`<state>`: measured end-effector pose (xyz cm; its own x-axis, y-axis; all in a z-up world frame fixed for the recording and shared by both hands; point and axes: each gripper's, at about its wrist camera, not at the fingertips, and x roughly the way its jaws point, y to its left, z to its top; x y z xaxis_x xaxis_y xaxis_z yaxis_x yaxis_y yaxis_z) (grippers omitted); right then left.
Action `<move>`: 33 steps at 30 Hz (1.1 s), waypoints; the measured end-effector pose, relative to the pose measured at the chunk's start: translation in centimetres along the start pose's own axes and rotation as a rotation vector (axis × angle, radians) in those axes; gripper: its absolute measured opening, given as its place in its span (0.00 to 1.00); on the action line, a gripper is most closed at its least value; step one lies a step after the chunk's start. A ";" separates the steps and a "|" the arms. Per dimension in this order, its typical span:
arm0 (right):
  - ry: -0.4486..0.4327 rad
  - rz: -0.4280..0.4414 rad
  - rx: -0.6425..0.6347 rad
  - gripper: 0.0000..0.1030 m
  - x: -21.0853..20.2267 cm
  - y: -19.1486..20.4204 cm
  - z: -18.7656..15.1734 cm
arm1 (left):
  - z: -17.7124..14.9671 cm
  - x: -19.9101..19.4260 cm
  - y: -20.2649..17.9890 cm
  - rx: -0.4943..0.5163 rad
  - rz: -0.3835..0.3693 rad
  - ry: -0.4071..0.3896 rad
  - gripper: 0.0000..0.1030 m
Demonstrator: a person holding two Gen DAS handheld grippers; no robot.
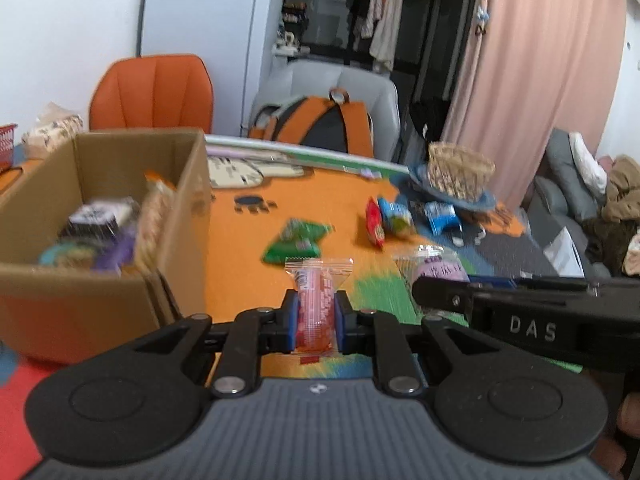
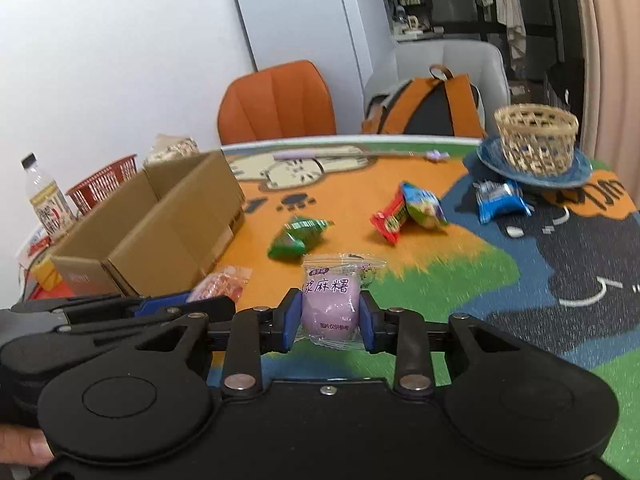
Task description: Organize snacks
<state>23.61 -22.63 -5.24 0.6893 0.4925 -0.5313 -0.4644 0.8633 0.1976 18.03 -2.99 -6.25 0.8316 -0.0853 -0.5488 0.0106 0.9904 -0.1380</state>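
Your left gripper (image 1: pixel 315 316) pinches a red clear-wrapped candy (image 1: pixel 316 304) and your right gripper (image 2: pixel 330 316) a purple clear-wrapped mochi (image 2: pixel 330 306), both clamped, likely bound for the brown cardboard box (image 1: pixel 188 200). Beyond, a green packet (image 2: pixel 298 234) and a red packet (image 2: pixel 386 216) lie loose.

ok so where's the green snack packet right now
The green snack packet lies on the orange part of the mat, mid-table, between the cardboard box on its left and the red packet on its right.
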 end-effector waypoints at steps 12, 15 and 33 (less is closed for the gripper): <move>-0.087 0.056 -0.043 0.31 -0.4 3.1 3.5 | 4.0 -2.8 3.0 -0.057 0.020 -0.097 0.16; -0.097 0.066 -0.055 0.30 -0.2 4.0 4.2 | 4.7 -3.1 4.1 -0.077 0.029 -0.109 0.16; -0.104 0.142 -0.122 0.30 2.3 9.8 6.2 | 6.1 -3.8 12.3 -0.213 0.116 -0.124 0.16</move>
<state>24.08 -12.39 0.62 0.6627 0.6224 -0.4164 -0.6205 0.7677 0.1600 18.40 10.20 -0.82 0.8821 0.0547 -0.4678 -0.1951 0.9464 -0.2573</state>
